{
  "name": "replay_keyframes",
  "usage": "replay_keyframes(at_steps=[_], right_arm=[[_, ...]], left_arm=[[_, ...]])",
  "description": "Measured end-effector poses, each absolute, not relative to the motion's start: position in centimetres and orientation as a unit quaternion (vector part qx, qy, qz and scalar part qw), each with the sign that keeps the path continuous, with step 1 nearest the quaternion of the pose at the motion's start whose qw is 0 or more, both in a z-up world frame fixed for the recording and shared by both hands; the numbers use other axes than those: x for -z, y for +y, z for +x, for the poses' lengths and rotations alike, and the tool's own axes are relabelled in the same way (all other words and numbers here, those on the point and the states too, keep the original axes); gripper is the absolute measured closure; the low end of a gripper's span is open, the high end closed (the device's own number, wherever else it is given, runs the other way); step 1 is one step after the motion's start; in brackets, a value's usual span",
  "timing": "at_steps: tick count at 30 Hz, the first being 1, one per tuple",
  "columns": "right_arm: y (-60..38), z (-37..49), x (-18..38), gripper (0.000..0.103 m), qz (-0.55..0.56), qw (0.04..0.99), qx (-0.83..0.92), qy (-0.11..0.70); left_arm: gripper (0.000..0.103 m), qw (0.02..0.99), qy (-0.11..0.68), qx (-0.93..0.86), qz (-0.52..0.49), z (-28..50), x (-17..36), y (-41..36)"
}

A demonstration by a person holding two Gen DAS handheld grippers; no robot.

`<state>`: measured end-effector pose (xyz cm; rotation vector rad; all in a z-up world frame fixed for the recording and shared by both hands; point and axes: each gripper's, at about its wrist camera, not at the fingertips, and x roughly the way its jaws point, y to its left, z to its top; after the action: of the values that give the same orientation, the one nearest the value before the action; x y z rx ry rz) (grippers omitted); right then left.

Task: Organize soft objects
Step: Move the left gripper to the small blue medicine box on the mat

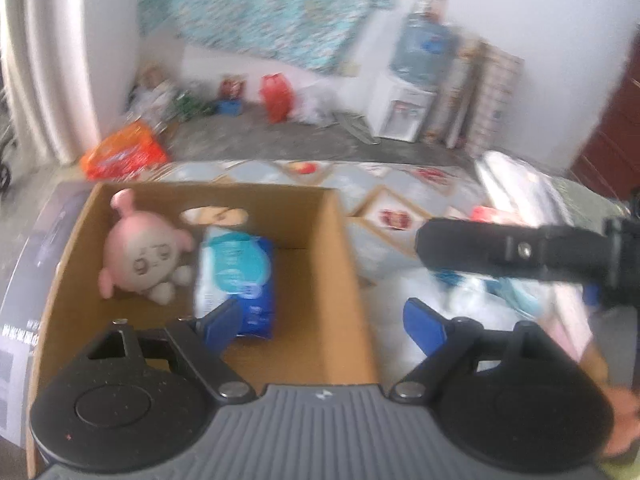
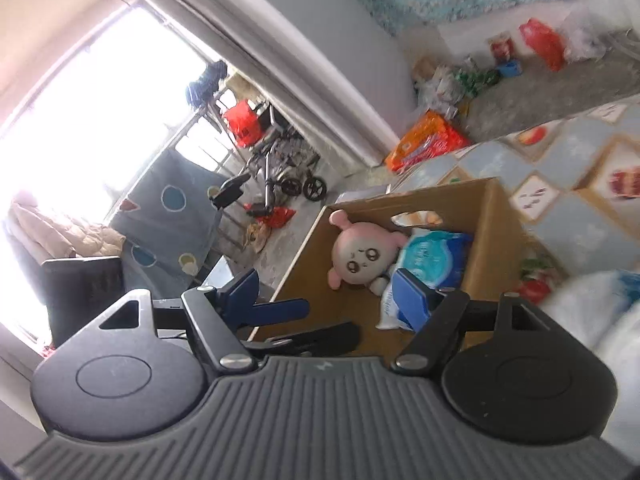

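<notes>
The cardboard box (image 1: 320, 248) sat on the patterned quilt (image 1: 400, 184), taking up the left and middle of the left wrist view, its open top facing the cameras. Inside it lay two soft things already put away: the pink plush toy (image 1: 146, 254) against the far left corner and, touching it on its right, the blue-and-white tissue pack (image 1: 236, 276), its long axis running from the near side of the box toward the far wall.

Outside the box, to the right of its right wall, a white soft heap (image 1: 452, 300) with bits of blue in it lay on the quilt (too blurred to name the items). By my reading this was what remained to sort, so the coming move turned on that one relation: the heap lay right of the box.

The left gripper (image 1: 320, 324) hung over the near right part of the box, jaws spread wide with nothing between them; its right finger already stood over the heap. The right gripper (image 2: 324, 296) was also open and empty, aimed at the box, with the heap (image 2: 592, 300) at its right edge. Both were near it; I judged the left the better lined up
</notes>
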<state>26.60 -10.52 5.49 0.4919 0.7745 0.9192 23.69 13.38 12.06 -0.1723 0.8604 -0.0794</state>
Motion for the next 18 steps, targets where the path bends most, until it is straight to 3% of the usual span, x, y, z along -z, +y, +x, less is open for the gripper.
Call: replay_keyframes(at_steps=[8, 18], right_arm=[[-25.3, 21.3, -7.1, 0.021, 0.211, 0.866, -0.326, 0.315], [-39.2, 19.7, -0.7, 0.021, 0.271, 0.874, -0.209, 0.345]], left_arm=[[0.012, 0.905, 0.403, 0.132, -0.013, 21.8, -12.9, 3.3], [0.013, 0.875, 0.435, 0.203, 0.06, 25.2, -9.5, -8.9]])
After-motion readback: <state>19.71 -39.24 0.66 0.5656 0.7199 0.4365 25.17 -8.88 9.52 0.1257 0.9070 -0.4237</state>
